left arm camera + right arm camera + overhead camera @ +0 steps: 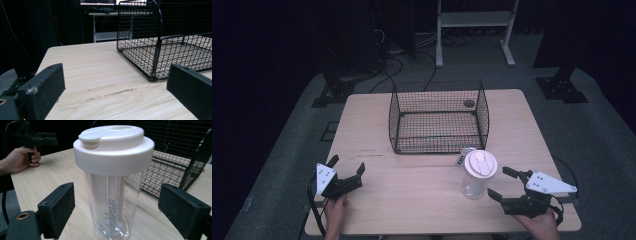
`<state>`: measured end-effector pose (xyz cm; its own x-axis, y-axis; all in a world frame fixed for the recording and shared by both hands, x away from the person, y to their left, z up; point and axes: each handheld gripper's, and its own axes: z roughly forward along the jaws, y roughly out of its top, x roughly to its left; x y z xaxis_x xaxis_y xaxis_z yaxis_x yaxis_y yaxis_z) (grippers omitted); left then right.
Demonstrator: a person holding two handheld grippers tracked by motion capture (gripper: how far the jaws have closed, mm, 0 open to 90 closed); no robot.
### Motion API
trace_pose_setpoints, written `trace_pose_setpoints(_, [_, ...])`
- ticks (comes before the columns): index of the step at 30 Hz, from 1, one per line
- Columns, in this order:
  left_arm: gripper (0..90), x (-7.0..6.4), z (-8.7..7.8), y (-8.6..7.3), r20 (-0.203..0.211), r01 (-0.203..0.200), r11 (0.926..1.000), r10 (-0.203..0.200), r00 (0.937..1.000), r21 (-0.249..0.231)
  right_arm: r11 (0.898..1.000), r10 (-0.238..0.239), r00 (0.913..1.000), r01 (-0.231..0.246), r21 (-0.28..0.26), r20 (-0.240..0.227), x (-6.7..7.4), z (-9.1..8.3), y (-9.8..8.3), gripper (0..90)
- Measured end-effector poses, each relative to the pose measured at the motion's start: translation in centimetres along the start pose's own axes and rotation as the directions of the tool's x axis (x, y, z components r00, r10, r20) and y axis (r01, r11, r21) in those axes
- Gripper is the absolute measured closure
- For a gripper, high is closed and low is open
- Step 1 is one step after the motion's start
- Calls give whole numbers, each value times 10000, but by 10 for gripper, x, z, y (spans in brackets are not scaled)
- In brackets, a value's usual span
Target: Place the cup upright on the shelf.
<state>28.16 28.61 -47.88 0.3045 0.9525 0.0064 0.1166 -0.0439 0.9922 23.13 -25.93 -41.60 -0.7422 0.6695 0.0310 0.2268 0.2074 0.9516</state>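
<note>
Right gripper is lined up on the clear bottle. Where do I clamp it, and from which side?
Grip the clear bottle on its straight wall below the wide white lid, coming level from the near right side. It stands upright, and the right gripper already faces it, open; the lid overhangs.

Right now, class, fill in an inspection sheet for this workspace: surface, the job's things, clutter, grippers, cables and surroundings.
Surface: light wooden table, with scuff marks near the left gripper.
Job's things: clear bottle with a white lid, upright, just in front of the black wire basket; a small tag lies beside it.
Clutter: nothing seen.
Grippers: left gripper open, nothing between its jaws; right gripper open, jaws either side of the bottle, not touching.
Cables: black cable at the left gripper; more on the floor behind the table.
Surroundings: dark room, grey floor, white stand at the back.
</note>
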Motion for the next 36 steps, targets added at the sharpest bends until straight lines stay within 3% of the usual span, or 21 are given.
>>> trace_pose_setpoints(4, [9,0,0,0,-2,-12,10000,12,10000,-2,10000,-20,10000,20,46,-52,2,5,1,131])
trace_pose_setpoints(11, [9,0,0,0,11,-3,10000,3,10000,-21,9996,43,9996,-50,265,265,4,18,7,130])
trace_pose_setpoints(36, [9,-1,0,0,12,-45,10000,45,10000,-44,9986,403,9992,-405,342,71,3,55,9,125])
